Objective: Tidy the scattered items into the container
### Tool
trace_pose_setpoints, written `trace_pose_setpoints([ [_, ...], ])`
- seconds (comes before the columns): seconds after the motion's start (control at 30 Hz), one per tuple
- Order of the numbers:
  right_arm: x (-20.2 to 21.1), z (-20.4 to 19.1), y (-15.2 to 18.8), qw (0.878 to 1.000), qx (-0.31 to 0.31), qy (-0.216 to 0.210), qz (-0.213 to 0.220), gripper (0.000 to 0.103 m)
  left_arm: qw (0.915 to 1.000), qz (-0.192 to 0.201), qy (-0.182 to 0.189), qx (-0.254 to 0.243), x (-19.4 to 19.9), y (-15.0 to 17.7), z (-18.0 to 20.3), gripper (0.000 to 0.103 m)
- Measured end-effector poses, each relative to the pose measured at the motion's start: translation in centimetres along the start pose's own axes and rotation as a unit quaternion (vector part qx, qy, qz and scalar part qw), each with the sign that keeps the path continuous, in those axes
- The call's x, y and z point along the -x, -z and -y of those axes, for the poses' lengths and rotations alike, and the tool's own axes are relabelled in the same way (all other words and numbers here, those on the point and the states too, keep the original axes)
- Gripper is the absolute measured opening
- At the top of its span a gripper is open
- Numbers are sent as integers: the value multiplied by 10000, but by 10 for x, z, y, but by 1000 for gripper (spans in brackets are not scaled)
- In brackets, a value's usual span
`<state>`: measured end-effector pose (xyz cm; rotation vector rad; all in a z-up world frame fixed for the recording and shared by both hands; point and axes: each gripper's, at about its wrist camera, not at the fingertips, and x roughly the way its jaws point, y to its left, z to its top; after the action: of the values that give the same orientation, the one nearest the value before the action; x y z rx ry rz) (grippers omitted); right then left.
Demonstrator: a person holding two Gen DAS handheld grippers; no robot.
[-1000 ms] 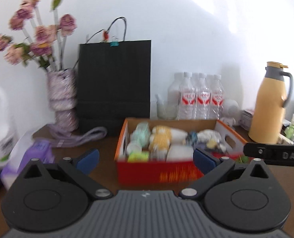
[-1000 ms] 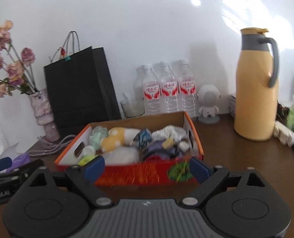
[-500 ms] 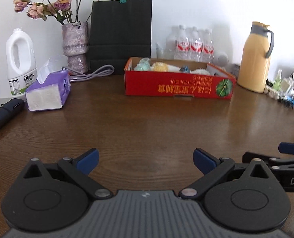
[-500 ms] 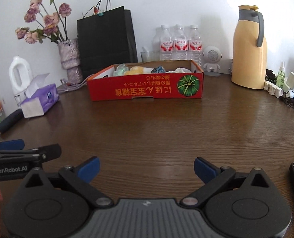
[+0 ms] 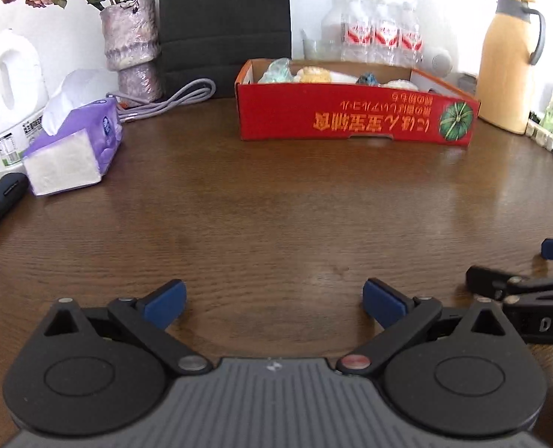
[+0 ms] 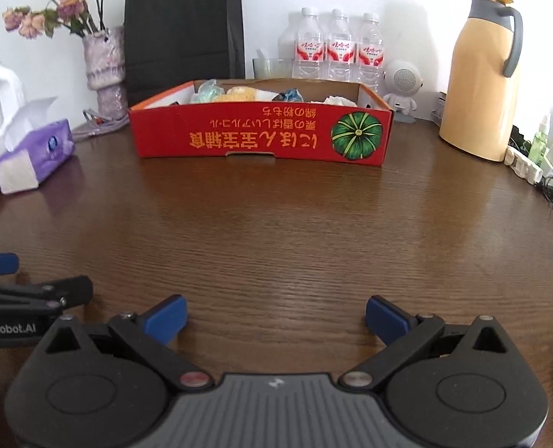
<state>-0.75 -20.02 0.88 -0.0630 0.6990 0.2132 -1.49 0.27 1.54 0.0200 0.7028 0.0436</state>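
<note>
Since both the left gripper and right gripper are held wide open and empty over bare table, with items already piled in the red cardboard box, a final sweep for strays is advised.

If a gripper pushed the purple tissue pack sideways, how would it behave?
The tissue pack looks soft-wrapped, so it would probably dent rather than resist. It lies flat on the table, so likely slides, not tips. The loose tissue on top would flop.
</note>
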Motion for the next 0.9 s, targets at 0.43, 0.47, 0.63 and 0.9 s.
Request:
trace_pose_setpoints([
  [0.43,-5,-1,-5,10000,-27,-4,-17,103,10000,4,75,52,-3,0,0,103],
  [0.47,-5,-1,-5,10000,-24,-2,-18,103,10000,2,78,54,-4,0,-1,103],
  [0.63,-5,0,-5,10000,-26,-7,-17,103,10000,4,71,58,-4,-1,1,103],
  [0.9,-6,-1,-5,10000,-30,-2,-17,103,10000,4,70,59,-4,-1,1,103],
])
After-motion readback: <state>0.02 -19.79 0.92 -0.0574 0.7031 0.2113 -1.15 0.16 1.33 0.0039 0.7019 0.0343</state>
